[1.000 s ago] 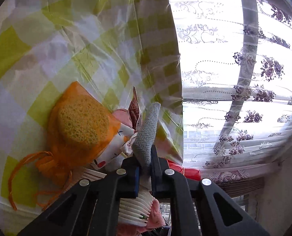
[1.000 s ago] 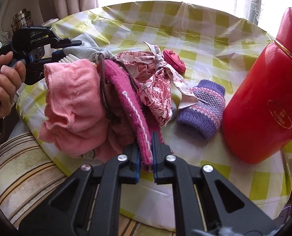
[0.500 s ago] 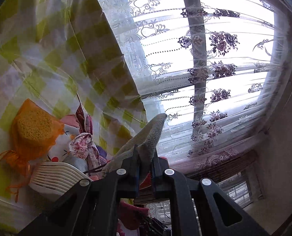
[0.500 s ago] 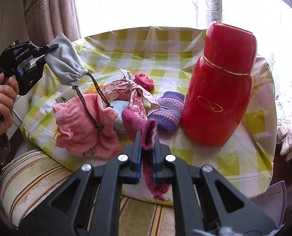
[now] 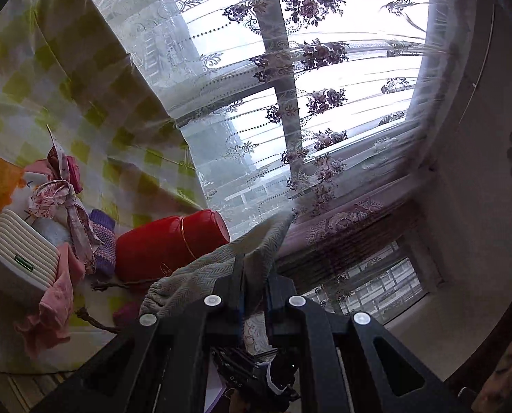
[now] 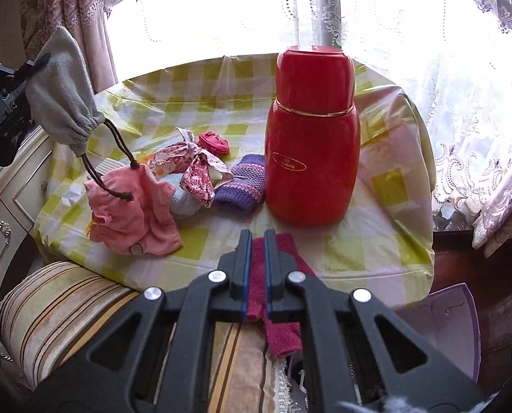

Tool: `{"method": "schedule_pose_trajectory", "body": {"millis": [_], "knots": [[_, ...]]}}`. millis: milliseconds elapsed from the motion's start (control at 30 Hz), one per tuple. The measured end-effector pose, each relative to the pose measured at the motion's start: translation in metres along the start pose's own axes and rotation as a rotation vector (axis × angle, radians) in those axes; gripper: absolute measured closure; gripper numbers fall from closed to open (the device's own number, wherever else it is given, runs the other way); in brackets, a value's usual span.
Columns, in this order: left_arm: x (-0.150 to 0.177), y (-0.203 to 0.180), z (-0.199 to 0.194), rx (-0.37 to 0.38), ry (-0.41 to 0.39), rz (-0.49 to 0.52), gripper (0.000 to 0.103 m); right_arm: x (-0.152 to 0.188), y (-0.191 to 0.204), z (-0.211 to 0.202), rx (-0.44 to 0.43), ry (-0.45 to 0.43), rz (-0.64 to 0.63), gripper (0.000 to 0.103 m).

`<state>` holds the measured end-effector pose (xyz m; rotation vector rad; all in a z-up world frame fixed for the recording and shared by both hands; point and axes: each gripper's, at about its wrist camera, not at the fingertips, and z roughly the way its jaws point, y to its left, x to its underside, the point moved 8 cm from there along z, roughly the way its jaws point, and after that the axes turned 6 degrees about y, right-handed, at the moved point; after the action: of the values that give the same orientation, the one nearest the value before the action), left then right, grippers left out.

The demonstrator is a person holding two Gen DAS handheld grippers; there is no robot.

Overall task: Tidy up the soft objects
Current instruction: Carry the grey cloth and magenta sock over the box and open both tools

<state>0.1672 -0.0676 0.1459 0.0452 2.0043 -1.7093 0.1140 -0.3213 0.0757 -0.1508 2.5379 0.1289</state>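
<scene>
Left wrist view: my left gripper [image 5: 254, 275] stays clamped on the grey pouch [image 5: 221, 268], now lifted off the heap at lower left.

Right wrist view: my right gripper [image 6: 257, 251], bottom centre, grips the magenta sock [image 6: 283, 337], pulled free; sorting can begin.

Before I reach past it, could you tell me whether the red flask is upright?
Upright: the red flask stands on its base on the checked tablecloth.

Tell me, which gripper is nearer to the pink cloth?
Left. The left gripper holds the grey pouch above the pink cloth, cords touching it. The right gripper, shut on a magenta knit, is off the table edge.
</scene>
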Motion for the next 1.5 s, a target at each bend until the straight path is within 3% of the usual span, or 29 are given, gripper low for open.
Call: {"method": "schedule_pose_trajectory", "body": {"millis": [33, 67, 100, 133, 233, 467, 600, 633, 667, 700, 1000, 1400, 1433, 1500], "knots": [[0.007, -0.004, 0.004, 0.004, 0.016, 0.004, 0.094, 0.004, -0.002, 0.007, 0.000, 0.031, -0.008, 0.075], [0.014, -0.007, 0.009, 0.007, 0.034, 0.006, 0.094, 0.009, -0.002, 0.017, -0.010, 0.074, -0.019, 0.041], [0.022, -0.010, 0.015, 0.009, 0.055, 0.006, 0.094, 0.014, -0.003, 0.027, -0.011, 0.108, -0.027, 0.028], [0.030, -0.011, 0.020, 0.010, 0.078, 0.007, 0.094, 0.019, -0.004, 0.034, -0.002, 0.119, -0.034, 0.021], [0.055, -0.011, 0.032, -0.004, 0.123, 0.010, 0.094, 0.028, 0.001, 0.064, 0.000, 0.189, -0.096, 0.021], [0.101, 0.016, 0.046, -0.076, 0.201, -0.022, 0.094, 0.050, 0.000, 0.125, 0.005, 0.332, -0.108, 0.021], [0.113, 0.027, 0.045, -0.116, 0.212, -0.022, 0.094, 0.056, 0.001, 0.130, 0.002, 0.336, -0.126, 0.035], [0.115, 0.028, 0.045, -0.124, 0.212, -0.015, 0.094, 0.055, 0.001, 0.128, -0.002, 0.329, -0.126, 0.054], [0.115, 0.027, 0.046, -0.127, 0.212, -0.012, 0.094, 0.054, -0.001, 0.126, -0.001, 0.325, -0.119, 0.079], [0.116, 0.026, 0.047, -0.126, 0.215, -0.008, 0.094, 0.054, -0.004, 0.123, -0.003, 0.323, -0.107, 0.087], [0.132, -0.009, 0.088, -0.064, 0.302, 0.055, 0.094, 0.058, -0.054, 0.050, 0.020, 0.192, 0.041, 0.092], [0.192, -0.055, 0.185, 0.058, 0.508, 0.120, 0.094, 0.067, -0.157, -0.045, 0.224, 0.077, 0.236, 0.092], [0.196, -0.056, 0.192, 0.047, 0.519, 0.132, 0.092, 0.070, -0.164, -0.049, 0.234, 0.079, 0.253, 0.092], [0.206, -0.050, 0.210, -0.021, 0.561, 0.156, 0.075, 0.078, -0.177, -0.054, 0.257, 0.091, 0.295, 0.092]]}}
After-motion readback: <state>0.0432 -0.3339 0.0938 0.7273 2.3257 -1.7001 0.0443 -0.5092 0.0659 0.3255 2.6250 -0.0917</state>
